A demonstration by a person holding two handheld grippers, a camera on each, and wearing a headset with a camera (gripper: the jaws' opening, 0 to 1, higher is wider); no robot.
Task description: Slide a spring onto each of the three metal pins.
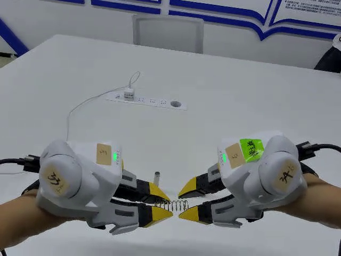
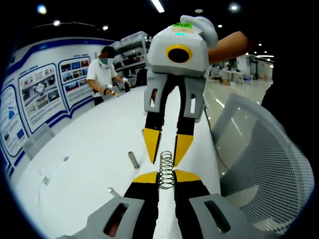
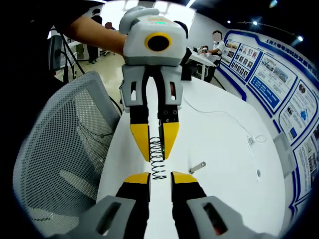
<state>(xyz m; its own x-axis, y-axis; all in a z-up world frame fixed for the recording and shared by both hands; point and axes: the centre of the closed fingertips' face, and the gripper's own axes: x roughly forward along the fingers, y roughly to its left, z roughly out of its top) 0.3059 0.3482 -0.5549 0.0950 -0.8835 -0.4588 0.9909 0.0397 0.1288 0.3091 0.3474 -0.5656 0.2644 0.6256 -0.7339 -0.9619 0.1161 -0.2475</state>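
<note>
A small steel spring (image 1: 175, 205) hangs level between the two grippers, just above the white table (image 1: 224, 106). My left gripper (image 1: 170, 206) is shut on one end of the spring (image 2: 166, 172). My right gripper (image 1: 179, 206) faces it, and its open yellow fingers stand on either side of the spring's other end (image 3: 158, 172) without pinching it. One metal pin (image 1: 157, 177) stands just behind the left gripper's tips. In the left gripper view a short pin (image 2: 133, 159) and a second pin (image 2: 113, 191) rest on the table. Another pin (image 3: 197, 167) lies flat in the right gripper view.
A white power strip (image 1: 146, 100) with a plugged-in charger (image 1: 128, 95) and a looping cable lies mid-table. A grey chair (image 1: 168, 32) stands at the far edge. A mesh chair (image 2: 259, 164) sits at the near edge. A person (image 2: 102, 72) stands beyond the table.
</note>
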